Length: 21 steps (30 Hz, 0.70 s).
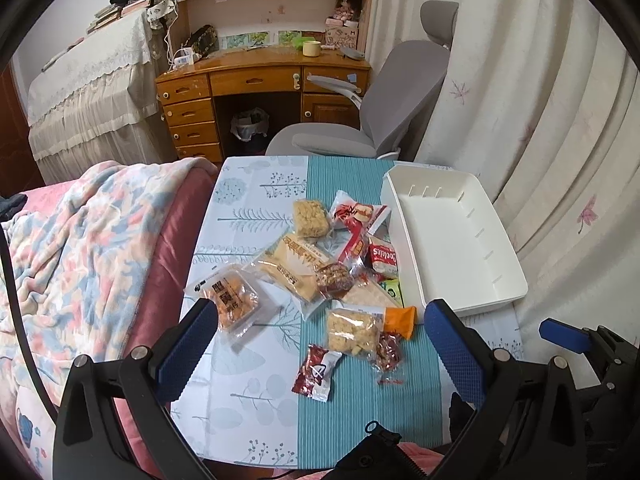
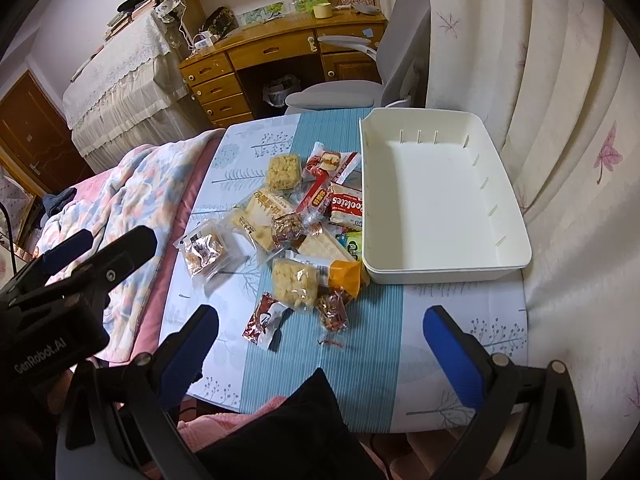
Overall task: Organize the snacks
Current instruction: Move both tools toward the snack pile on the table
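Observation:
Several wrapped snacks lie in a loose pile [image 1: 316,268] on the small table, also in the right wrist view [image 2: 296,232]. An empty white bin [image 1: 452,240] stands to their right, shown as well in the right wrist view [image 2: 436,196]. A rice-crisp pack with an orange end [image 1: 360,330] [image 2: 308,280] and a small red candy pack [image 1: 316,372] [image 2: 264,322] lie nearest. My left gripper [image 1: 320,344] is open and empty above the near snacks. My right gripper [image 2: 320,348] is open and empty over the table's near edge.
The table has a teal and white leaf-print cloth [image 1: 248,400]. A bed with a flowered blanket [image 1: 80,248] lies left. A grey office chair [image 1: 360,120] and a wooden desk [image 1: 260,76] stand behind. Curtains [image 1: 540,120] hang to the right.

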Tool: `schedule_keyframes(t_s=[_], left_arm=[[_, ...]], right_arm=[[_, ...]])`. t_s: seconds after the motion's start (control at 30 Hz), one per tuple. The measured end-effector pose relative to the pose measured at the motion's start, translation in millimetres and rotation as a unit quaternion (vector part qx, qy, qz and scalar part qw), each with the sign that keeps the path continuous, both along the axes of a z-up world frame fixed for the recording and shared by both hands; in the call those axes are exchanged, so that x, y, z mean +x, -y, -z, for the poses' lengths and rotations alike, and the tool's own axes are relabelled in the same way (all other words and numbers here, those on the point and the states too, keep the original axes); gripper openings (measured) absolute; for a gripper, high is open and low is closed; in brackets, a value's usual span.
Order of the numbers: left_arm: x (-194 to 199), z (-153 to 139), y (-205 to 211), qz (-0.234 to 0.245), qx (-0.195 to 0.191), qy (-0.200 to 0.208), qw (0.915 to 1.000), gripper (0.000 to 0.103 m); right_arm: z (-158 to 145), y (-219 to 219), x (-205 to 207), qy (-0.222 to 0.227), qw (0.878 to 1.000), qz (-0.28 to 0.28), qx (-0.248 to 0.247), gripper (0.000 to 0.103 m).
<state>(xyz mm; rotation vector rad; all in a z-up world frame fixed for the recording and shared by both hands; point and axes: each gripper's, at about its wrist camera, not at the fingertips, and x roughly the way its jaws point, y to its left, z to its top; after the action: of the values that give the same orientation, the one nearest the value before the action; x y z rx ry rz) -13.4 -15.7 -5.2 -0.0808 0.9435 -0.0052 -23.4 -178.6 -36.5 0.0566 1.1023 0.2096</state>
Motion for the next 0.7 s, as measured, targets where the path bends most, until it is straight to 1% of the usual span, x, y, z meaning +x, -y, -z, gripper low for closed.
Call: schedule_keyframes(t_s=[0.07,0.27,0.4,0.57,0.7], left_arm=[[-2.0,0.9,0.9,-0.001,-0.001,-0.004,1.0,0.102],[-6.9,7.2,3.3,-0.009,-0.002,-0.012,0.9999,0.102],[-8.4,11.1,7.1,-0.018,-0.001,-0.021,0.9996,0.102],[-11.0,18.8,6.4,-0.03,-0.017,-0.036,0.9988,0.102],[-13.6,25.1,3.8,-0.042,-0.025,-0.044,0.9978,0.102]], right_arm=[[6.2,5.4,-8.5,0.001,1.0,0.002,0.002,0.103],[8.5,9.1,-16.5,-0.001,1.0,-0.007,0.0,0.103],[9.7,12.8,-9.3,-0.012,1.0,-0.018,0.005,0.103],[16.5,17.2,-4.1,-0.023,0.999,-0.036,0.016,0.103],[26.2,18.6,-1.1,-0.035,0.998,-0.05,0.033,0.103]])
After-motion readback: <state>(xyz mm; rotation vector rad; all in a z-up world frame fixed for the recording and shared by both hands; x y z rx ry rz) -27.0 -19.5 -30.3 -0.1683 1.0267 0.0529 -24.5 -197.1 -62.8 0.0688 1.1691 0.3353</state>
